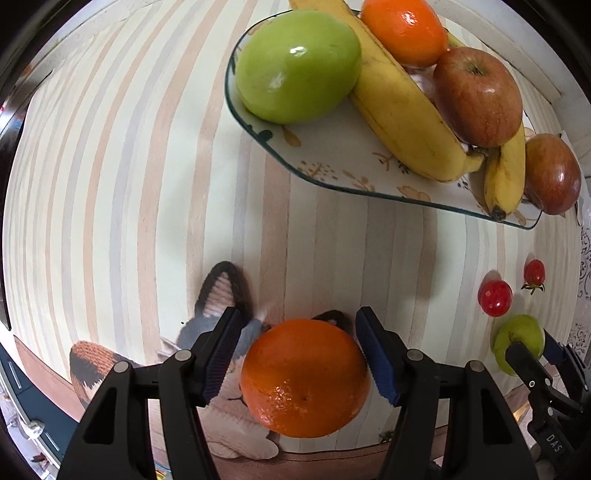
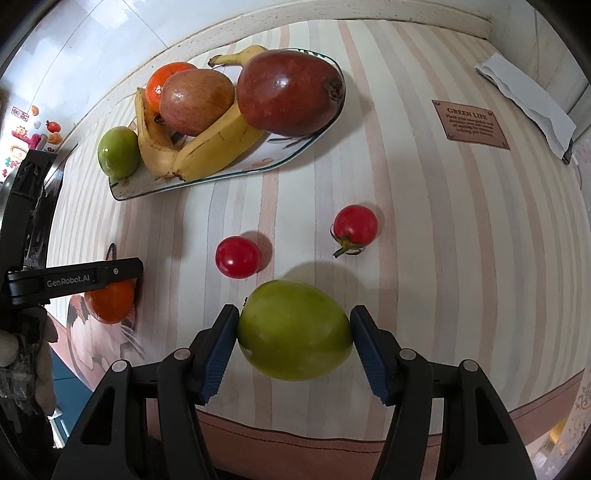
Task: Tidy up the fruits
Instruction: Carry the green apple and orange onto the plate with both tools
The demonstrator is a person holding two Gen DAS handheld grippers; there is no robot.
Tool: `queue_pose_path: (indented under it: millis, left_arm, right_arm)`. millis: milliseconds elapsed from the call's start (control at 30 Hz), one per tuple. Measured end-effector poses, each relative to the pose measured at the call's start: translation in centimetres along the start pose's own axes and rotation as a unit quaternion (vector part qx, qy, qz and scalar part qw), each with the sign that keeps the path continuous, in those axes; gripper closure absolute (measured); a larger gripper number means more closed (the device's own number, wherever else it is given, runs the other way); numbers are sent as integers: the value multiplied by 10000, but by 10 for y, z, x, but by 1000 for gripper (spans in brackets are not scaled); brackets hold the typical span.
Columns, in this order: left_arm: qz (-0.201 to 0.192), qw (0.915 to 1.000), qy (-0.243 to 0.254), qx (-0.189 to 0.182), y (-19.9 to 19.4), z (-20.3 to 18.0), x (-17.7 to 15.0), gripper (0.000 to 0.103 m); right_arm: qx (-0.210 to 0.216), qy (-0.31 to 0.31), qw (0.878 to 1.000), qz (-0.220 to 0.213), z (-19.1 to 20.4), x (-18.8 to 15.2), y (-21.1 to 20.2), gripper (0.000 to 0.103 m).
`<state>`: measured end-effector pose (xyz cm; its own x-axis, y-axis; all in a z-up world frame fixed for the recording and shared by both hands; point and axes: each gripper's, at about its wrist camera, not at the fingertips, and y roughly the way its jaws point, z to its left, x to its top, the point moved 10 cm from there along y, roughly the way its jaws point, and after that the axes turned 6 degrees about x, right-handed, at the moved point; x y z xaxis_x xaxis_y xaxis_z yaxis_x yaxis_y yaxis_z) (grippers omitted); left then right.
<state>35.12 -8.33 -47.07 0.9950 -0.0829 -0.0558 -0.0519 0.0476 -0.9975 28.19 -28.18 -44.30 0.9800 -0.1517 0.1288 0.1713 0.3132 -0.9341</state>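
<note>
Left gripper (image 1: 299, 354): black two-finger tool with ribbed blue pads, aimed straight down. Jaws stood partly apart, astride a round orange citrus fruit (image 1: 304, 376). The right pad appeared to touch the peel; a narrow gap seemed to show at the left pad, so a firm clamp could not be confirmed. The orange sat over the printed cat figure (image 1: 218, 299) at the near edge of the striped tablecloth (image 1: 129, 166).

Right gripper (image 2: 293, 332): same make, tilted steeply down. Both pads met the flanks of a smooth green oval fruit (image 2: 293, 330), long axis lying across the jaws; judged clamped on it.

Further out from the right gripper: two small glossy red cherry tomatoes, one bare (image 2: 237, 256), one with a green stalk (image 2: 355, 225), loose on the cloth just beyond the green fruit.

Beyond again: a white oblong ceramic plate with a dark rim and leaf print (image 2: 147, 190), already holding a large green fruit (image 1: 297, 66), yellow bananas (image 1: 399, 110), a second orange (image 1: 404, 31), a red apple (image 1: 476, 98) and a larger dark red fruit (image 2: 290, 92).

Governing relation: the plate lay ahead of both grippers, up and right of the left one, up and left of the right one. Neither hand looked clearly nearer. Free plate surface showed along the near rim; both fruits would probably go there.
</note>
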Motion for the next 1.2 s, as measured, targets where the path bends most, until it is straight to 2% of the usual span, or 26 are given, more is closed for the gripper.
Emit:
queue_pose_path:
  millis: [233, 367, 533, 633, 933, 1100, 1200]
  left_arm:
    - [-36, 9995, 301, 70, 0, -25, -25, 39]
    - [-55, 9997, 238, 31, 1, -31, -33, 42]
    - [-184, 9995, 253, 77, -6, -22, -39, 43]
    - [-332, 9990, 279, 56, -24, -14, -41, 43]
    - [-755, 9962, 168, -403, -84, -22, -20, 43]
    - [-887, 9920, 63, -899, -125, -31, 8, 43]
    - [-1003, 9896, 88, -1026, -139, -31, 31, 43]
  right_arm:
    - [11, 81, 10000, -10, 0, -1, 0, 38]
    - [2, 102, 9999, -19, -1, -2, -1, 38]
    - [-18, 105, 9999, -35, 0, -1, -2, 38]
    - [59, 131, 9999, -51, 2, 2, -5, 38]
    - [447, 83, 9985, -301, 22, 27, -37, 38]
    - [810, 44, 9948, -609, 42, 54, -72, 38]
    - [966, 28, 9916, -860, 48, 80, -97, 38]
